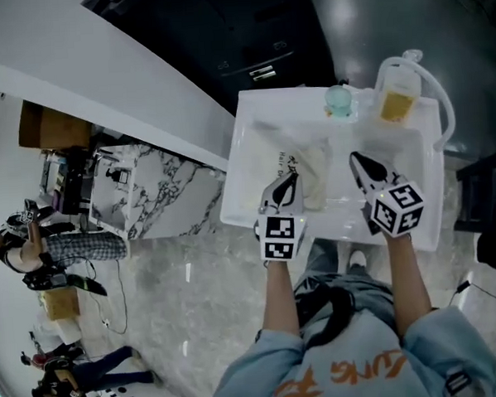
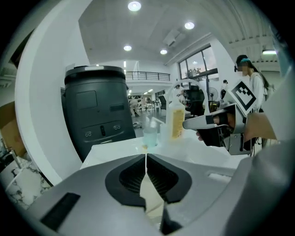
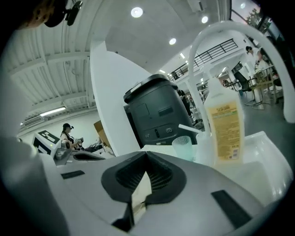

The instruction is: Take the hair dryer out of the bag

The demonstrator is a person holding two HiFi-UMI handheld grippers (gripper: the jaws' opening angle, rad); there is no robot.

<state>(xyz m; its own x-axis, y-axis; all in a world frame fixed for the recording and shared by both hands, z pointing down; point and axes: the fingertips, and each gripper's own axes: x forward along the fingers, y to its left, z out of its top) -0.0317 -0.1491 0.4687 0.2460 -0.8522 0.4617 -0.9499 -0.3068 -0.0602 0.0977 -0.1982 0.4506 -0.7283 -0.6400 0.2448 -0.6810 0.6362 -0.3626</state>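
The person's blue shirt [image 1: 249, 368] is filling the bottom of the head view. Two bare arms are reaching up from it over a white sink [image 1: 247, 144]. The left gripper [image 1: 289, 181] is hanging there with its jaws squeezed together. The right gripper [image 1: 356, 160] is doing the same, with its jaws pressed shut. Something pale is showing through the little gap behind each pair of tips, but neither one is clearly holding anything.

The bag [image 1: 315, 173] is lying flat in the middle of the sink. It is pale cloth, and its long side is running from the bottom of the picture toward the top. It is sitting just right of the left gripper's tips, maybe touching them, and to the left of the right gripper. I think the left one is nearer.

The hair dryer is not showing anywhere. I am guessing it is hiding inside the bag. I cannot tell which end of the bag is the open one.
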